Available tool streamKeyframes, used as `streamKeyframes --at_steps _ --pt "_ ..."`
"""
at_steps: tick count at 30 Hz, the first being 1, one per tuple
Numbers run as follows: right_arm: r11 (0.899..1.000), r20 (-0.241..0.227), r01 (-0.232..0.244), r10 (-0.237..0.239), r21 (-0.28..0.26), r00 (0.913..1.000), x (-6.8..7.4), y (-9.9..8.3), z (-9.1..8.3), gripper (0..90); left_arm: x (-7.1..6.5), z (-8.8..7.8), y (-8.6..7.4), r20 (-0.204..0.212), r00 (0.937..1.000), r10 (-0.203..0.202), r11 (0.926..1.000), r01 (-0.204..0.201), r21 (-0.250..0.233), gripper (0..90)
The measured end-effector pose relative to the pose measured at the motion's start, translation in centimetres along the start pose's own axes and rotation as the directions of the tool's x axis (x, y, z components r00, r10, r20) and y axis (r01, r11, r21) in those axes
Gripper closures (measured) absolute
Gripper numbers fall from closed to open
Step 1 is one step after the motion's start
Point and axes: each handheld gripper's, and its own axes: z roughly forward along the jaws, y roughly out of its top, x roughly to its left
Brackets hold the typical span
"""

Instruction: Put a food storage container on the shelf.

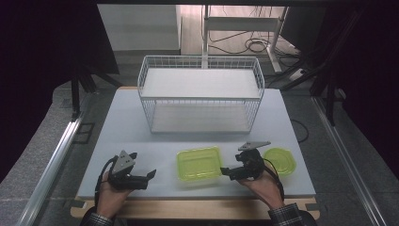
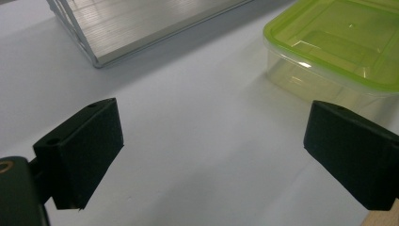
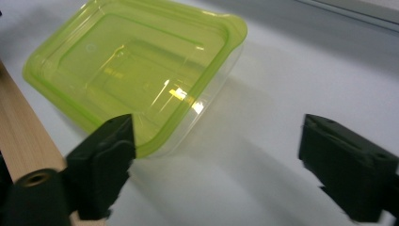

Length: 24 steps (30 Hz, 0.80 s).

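A clear rectangular container with a lime-green lid (image 1: 199,163) (image 2: 339,37) (image 3: 136,66) sits near the front middle of the white table (image 1: 131,132). My left gripper (image 1: 149,174) (image 2: 211,155) rests to its left, held by a hand and pointing right toward it. Its jaws are open over bare table. My right gripper (image 1: 226,171) (image 3: 216,160) is just right of the container and points left at its near corner. Its jaws stand open with only table between them. One of its jaws is close beside the container's corner, and I cannot tell if it touches.
A white wire basket shelf with two levels (image 1: 200,94) (image 2: 141,23) stands at the back middle of the table. A round green-lidded container (image 1: 279,161) sits right of my right hand. The table's wooden front edge (image 3: 23,127) runs just behind the grippers.
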Motion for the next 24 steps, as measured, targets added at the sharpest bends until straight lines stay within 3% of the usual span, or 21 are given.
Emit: streamKeyframes --at_steps 4,10,15,20,24 --pt "0.999 -0.047 -0.048 0.047 -0.018 0.9978 -0.2 0.7 0.3 31.7 0.0 0.0 0.0 -0.002 1.0 0.004 1.0 -0.004 -0.001 5.1" --pt "0.996 -0.078 -0.081 0.08 -0.021 0.9938 -0.4 1.1 1.2 42.1 0.1 -0.1 0.0 -0.005 1.0 -0.002 1.0 0.002 -0.008 5.1" --pt "0.986 -0.114 -0.166 0.166 0.006 0.9796 -1.2 1.3 2.2 51.3 0.0 -0.1 0.0 -0.004 1.0 0.004 1.0 -0.004 -0.006 5.1" --pt "0.969 -0.171 -0.246 0.248 0.033 0.9536 -1.9 1.4 3.0 58.7 0.0 -0.1 0.0 -0.004 1.0 0.004 1.0 -0.004 -0.007 5.0" --pt "0.947 -0.219 -0.315 0.319 0.055 0.9221 -2.3 1.5 3.2 67.8 0.0 -0.2 0.0 -0.003 1.0 0.004 0.9999 -0.004 -0.009 5.1"
